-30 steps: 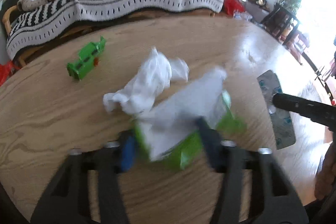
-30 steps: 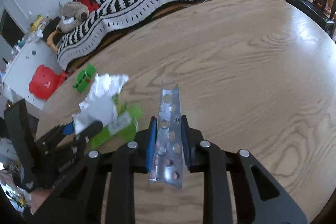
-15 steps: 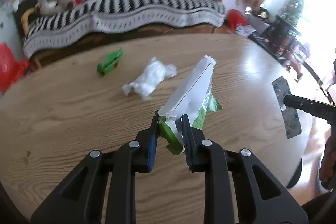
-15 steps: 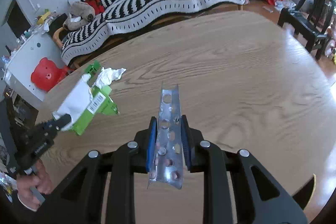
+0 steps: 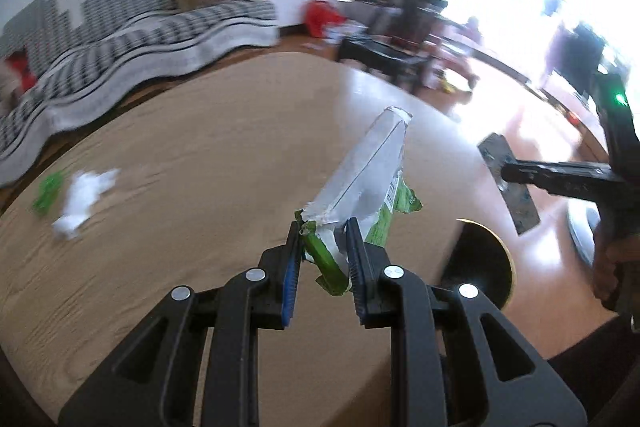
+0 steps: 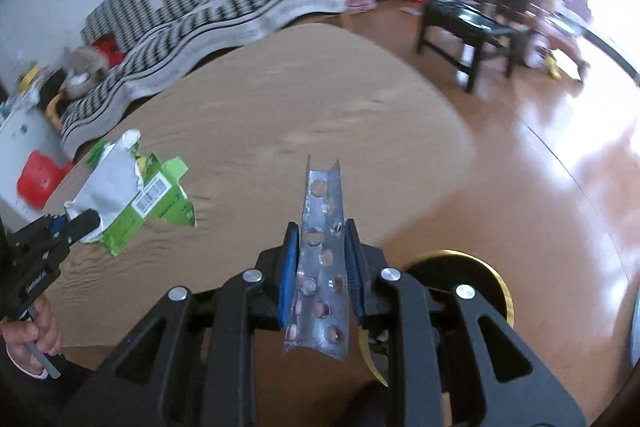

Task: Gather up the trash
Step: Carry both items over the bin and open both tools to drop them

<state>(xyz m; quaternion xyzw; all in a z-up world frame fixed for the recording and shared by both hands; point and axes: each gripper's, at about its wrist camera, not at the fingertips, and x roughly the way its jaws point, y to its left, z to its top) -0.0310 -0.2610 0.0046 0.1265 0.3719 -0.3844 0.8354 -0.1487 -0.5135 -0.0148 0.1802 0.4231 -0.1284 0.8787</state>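
Left wrist view: round wooden worktop (image 5: 208, 155); left claw (image 5: 322, 247) clenched on a torn green-and-white carton (image 5: 360, 183), raised above the worktop; crumpled tissue (image 5: 82, 201) lying far left. Right wrist view: right claw (image 6: 322, 259) grasping a silver blister pack (image 6: 322, 259), upright between its pads.

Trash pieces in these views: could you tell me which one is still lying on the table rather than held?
The crumpled white tissue, lying loose on the table. The green wrapper and blister pack are each clamped in a gripper.
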